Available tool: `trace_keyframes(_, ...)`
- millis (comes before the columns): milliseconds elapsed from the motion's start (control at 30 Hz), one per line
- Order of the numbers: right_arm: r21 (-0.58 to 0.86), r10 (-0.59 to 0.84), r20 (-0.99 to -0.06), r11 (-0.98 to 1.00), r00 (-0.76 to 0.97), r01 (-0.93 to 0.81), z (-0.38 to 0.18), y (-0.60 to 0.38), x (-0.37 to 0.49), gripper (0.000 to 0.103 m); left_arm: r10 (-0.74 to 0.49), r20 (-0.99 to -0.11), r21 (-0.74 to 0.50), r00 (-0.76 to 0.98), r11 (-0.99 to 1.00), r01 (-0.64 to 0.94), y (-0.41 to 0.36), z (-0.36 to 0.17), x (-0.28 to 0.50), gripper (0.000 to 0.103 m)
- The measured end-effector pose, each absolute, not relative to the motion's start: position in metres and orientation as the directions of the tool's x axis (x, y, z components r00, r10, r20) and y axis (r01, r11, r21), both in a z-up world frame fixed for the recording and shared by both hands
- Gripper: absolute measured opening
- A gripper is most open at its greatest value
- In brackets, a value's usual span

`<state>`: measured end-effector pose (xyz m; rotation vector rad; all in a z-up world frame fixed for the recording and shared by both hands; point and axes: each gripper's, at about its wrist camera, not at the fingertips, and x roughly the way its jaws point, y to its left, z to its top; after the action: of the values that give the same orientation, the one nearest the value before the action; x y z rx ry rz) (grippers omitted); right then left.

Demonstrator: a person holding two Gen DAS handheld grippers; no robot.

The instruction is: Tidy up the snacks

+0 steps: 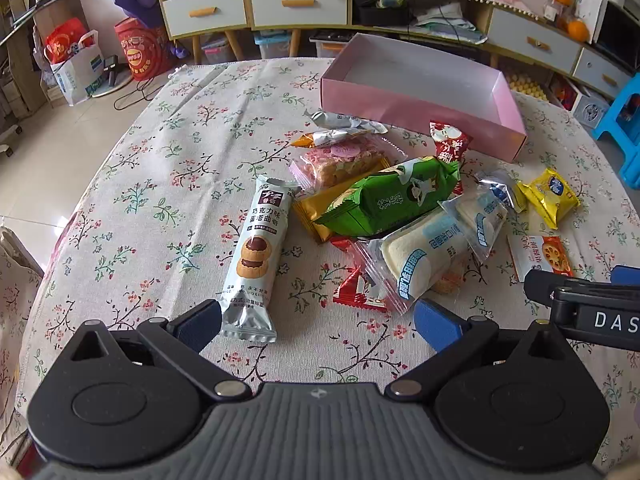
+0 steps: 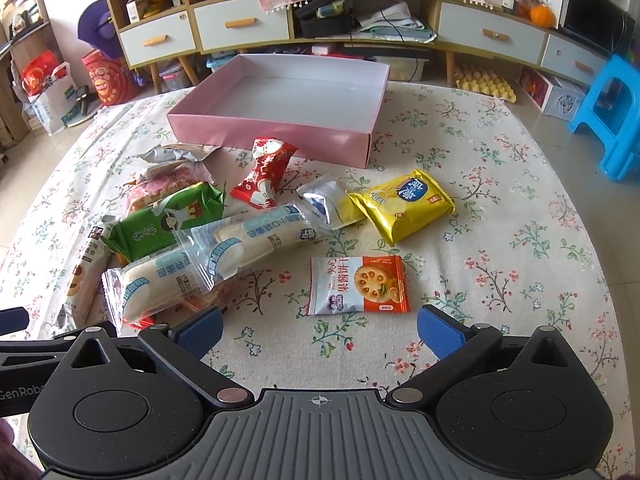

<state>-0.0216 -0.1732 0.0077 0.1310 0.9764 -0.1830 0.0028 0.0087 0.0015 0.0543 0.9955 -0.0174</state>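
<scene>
A pile of wrapped snacks lies on the floral tablecloth in front of an empty pink box (image 1: 416, 110) (image 2: 280, 128). My left gripper (image 1: 318, 322) is open, just short of the pile, with the long white cookie pack (image 1: 254, 256) next to its left finger. A green pack (image 1: 394, 196) and clear cake packs (image 1: 424, 256) lie beyond it. My right gripper (image 2: 318, 326) is open, with the orange-and-white biscuit packet (image 2: 360, 284) lying just ahead between its fingers. A yellow pack (image 2: 402, 202) and a red pack (image 2: 262, 176) lie farther on.
The table's edge curves round on both sides (image 1: 100, 168) (image 2: 568, 184). A blue stool (image 2: 612, 116) stands on the floor at the right. Cabinets with drawers (image 2: 240, 28) line the far wall. The right gripper's body shows in the left wrist view (image 1: 592, 308).
</scene>
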Motion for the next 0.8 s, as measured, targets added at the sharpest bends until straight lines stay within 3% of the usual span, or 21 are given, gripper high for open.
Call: trace_keyframes(800, 0.034, -0.089, -0.833, 0.977, 0.546, 0.211, 0.0078, -0.1727, -0.022, 0.103, 0.011, -0.837, 0.037, 0.548, 0.999, 0.037, 0.0119, 0.0036, 0.0054, 0.103)
